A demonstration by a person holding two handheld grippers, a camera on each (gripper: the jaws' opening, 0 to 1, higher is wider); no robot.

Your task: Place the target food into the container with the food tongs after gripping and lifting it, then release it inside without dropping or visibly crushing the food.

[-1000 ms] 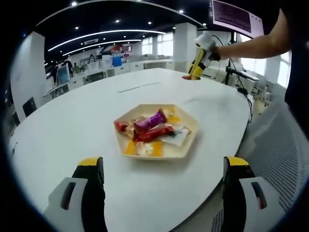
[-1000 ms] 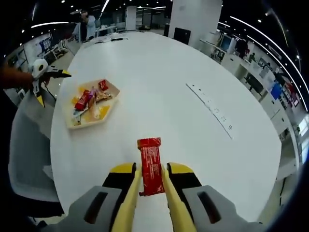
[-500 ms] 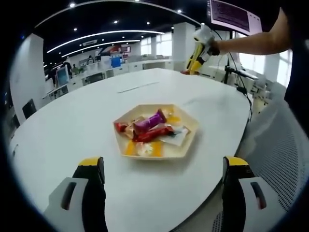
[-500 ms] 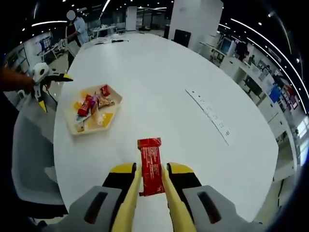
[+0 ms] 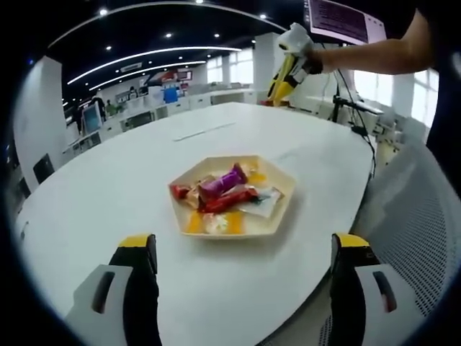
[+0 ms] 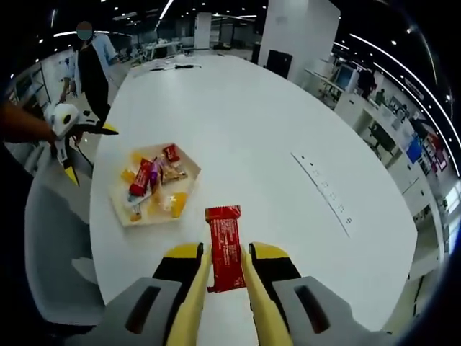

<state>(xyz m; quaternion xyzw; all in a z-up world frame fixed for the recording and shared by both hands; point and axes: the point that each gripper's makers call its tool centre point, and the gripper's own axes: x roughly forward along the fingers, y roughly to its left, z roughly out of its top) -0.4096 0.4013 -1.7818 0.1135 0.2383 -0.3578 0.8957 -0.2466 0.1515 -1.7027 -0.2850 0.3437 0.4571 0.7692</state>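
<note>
The right gripper (image 6: 225, 268) has its yellow jaws closed on a red snack bar (image 6: 225, 246), which stands up between them at the lower centre of the right gripper view, above the tabletop. The left gripper (image 5: 241, 277) has its jaws spread wide and empty, one at the lower left and one at the lower right of the left gripper view.

A large white table (image 5: 108, 180) takes up the middle of both views. A grey mesh chair (image 5: 418, 223) stands at its edge on the right of the left gripper view. On the table, centre of the left gripper view, sits a shallow hexagonal tray (image 5: 277, 216) with wrapped snacks (image 5: 227, 191) piled in it, red and purple among them. A long white strip (image 6: 328, 191) lies flat to the right of centre in the right gripper view. A person (image 6: 88, 61) stands at the upper left beyond the table.
</note>
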